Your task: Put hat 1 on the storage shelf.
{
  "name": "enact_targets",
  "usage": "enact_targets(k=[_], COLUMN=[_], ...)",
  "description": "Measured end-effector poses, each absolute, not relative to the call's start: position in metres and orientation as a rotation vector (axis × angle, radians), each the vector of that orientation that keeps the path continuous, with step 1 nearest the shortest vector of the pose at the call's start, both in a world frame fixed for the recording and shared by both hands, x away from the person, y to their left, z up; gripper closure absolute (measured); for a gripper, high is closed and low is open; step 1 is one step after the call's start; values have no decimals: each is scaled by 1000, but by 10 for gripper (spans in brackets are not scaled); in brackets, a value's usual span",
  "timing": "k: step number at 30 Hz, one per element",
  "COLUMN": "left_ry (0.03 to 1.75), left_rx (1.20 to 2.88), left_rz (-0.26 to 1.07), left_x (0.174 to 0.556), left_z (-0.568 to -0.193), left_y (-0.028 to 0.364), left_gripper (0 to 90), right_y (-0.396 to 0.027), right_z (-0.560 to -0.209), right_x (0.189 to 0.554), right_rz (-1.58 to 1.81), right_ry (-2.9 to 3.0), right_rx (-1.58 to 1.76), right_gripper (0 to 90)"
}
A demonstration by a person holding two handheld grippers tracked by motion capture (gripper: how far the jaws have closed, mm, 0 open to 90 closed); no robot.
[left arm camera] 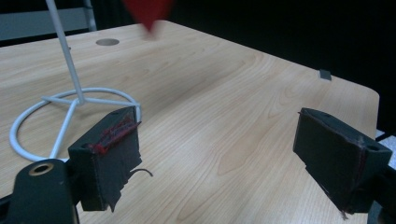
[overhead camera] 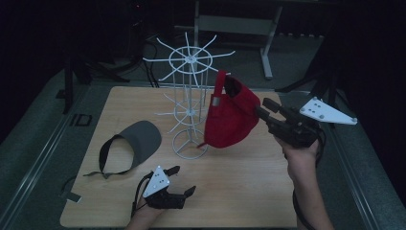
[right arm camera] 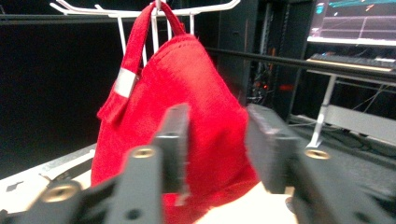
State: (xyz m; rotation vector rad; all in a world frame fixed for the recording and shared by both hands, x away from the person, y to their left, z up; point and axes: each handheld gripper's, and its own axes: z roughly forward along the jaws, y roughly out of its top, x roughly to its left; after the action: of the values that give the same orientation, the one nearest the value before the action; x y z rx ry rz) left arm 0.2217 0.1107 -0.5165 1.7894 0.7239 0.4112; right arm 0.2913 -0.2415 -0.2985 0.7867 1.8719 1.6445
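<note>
A red cap (overhead camera: 227,117) hangs by its back strap from an upper arm of the white wire rack (overhead camera: 190,60); its brim points down towards the table. My right gripper (overhead camera: 262,108) is at the cap's right side. Seen in the right gripper view, the jaws of my right gripper (right arm camera: 217,135) stand apart, with the red cap (right arm camera: 205,93) in the gap just beyond them and the pads not pressing it. My left gripper (overhead camera: 184,179) rests low at the table's front edge. Its jaws (left arm camera: 217,154) are wide open over bare wood, near the rack's ring base (left arm camera: 70,100).
A grey visor (overhead camera: 139,139) with a black strap lies on the wooden table (overhead camera: 239,191) left of the rack. A scrap of grey tape (overhead camera: 72,195) sits at the front left corner. A metal frame (overhead camera: 230,24) stands behind the table.
</note>
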Motion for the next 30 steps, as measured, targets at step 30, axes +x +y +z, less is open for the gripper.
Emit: enact_targets(k=[30], left_ry=[756], left_rx=[1783], left_rz=[423], left_x=[218], left_z=[-518], left_y=[129], left_gripper=[155], right_y=[-305], right_z=[-404], right_x=[299], right_rz=[1438], right_ry=[1961], right_rx=[1080], right_gripper=[170])
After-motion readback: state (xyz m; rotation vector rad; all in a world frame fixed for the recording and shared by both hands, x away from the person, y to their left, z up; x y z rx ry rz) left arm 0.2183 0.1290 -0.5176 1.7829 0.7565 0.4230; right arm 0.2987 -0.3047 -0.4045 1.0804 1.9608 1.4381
